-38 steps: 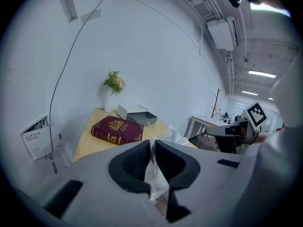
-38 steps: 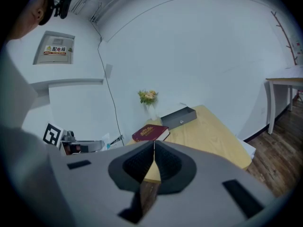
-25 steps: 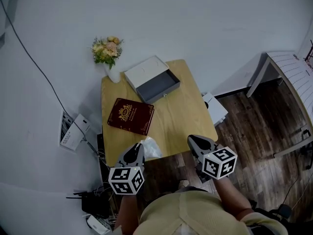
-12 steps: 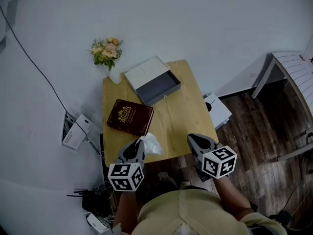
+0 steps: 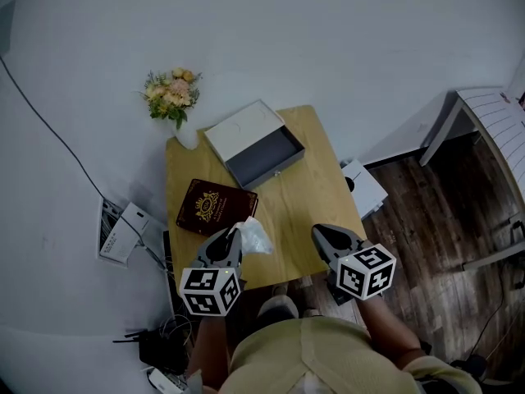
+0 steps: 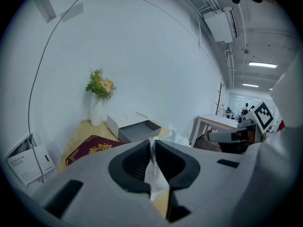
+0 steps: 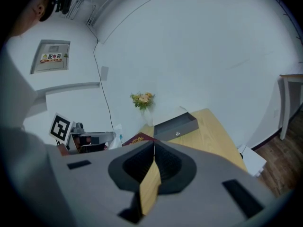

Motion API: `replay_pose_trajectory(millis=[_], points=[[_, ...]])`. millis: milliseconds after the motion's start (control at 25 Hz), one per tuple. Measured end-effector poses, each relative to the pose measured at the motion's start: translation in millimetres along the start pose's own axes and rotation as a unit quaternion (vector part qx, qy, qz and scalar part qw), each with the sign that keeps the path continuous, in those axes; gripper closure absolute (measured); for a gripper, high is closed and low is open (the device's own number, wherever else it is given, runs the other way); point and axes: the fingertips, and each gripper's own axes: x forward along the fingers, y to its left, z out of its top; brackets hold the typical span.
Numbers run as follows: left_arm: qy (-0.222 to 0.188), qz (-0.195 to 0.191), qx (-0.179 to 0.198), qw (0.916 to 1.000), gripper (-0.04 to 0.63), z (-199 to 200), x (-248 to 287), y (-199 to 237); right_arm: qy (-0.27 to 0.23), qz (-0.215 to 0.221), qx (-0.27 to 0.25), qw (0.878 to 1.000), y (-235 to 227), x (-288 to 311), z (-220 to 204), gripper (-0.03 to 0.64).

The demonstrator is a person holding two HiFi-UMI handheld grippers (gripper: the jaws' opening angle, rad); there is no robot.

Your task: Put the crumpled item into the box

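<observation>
The left claw is clamped on the crumpled item: a thin white wad is pinched between the two pads, and more of it is bunched beyond the tips. In the head view the item is seen over the near edge of the bench, toward the near left corner and just beside the nearest corner of a maroon book. Whether the item touches the bench top cannot be told. The book is laid flat on the left half of the bench, with its gold emblem turned up.

The right claw is closed, pad against pad, and nothing is gripped in it; only the wood of the bench is seen through the slit below the tips. It is held over the near edge, toward the near right corner, well apart from the left claw.

The box is placed at the far edge of the bench, at an angle to the edges. Its white shell is turned toward the far left corner, and its grey drawer is pulled out toward the middle of the bench, so that the grey inside is exposed. A vase of flowers is stood at the far left corner, just beside the box. The crumpled item and the box are well apart.
</observation>
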Motion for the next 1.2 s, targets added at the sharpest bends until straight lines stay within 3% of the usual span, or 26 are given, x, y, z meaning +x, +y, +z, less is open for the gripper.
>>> replay_pose_trajectory(millis=[520, 1200], points=[[0.007, -0.032, 0.008, 0.9994, 0.546, 27.6, 62.5, 34.5, 0.004, -0.019, 0.004, 1.000, -19.4, 59.3, 27.5, 0.586], [0.014, -0.039, 0.014, 0.9991, 0.546, 47.0, 120.7, 67.6, 0.015, -0.022, 0.001, 1.000, -30.1, 109.7, 46.6, 0.586]])
